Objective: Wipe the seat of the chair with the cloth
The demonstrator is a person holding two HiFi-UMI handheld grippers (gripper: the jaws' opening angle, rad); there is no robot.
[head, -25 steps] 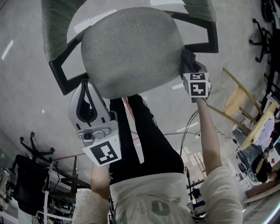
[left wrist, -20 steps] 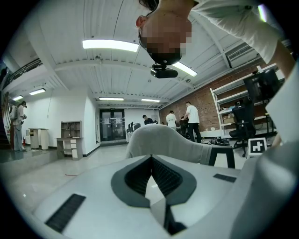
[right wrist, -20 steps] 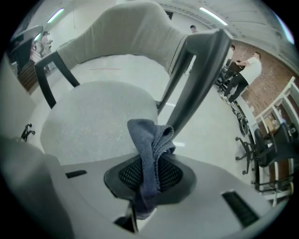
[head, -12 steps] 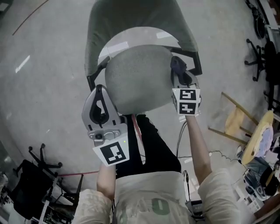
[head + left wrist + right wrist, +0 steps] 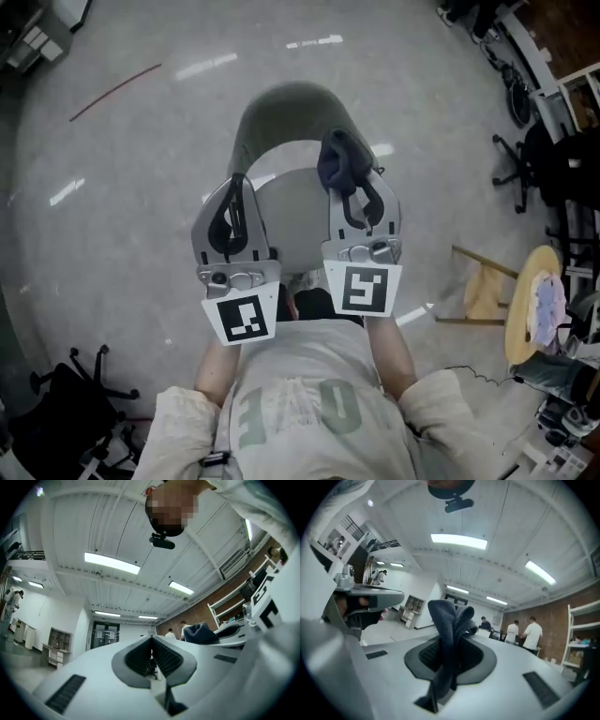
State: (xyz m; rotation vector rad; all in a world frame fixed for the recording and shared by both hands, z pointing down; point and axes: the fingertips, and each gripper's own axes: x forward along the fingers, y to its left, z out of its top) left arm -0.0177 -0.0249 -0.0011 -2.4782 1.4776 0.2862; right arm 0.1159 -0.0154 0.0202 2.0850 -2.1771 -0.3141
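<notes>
I've got my right gripper pinching the dark cloth; my left gripper is pressed together on nothing — both hang above the chair seat.

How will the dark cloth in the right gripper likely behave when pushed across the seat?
Probably floppy: the cloth folds and droops where the right gripper pinches it. Likely light, since it stands bunched above the jaws. Textured weave probably grips.
</notes>
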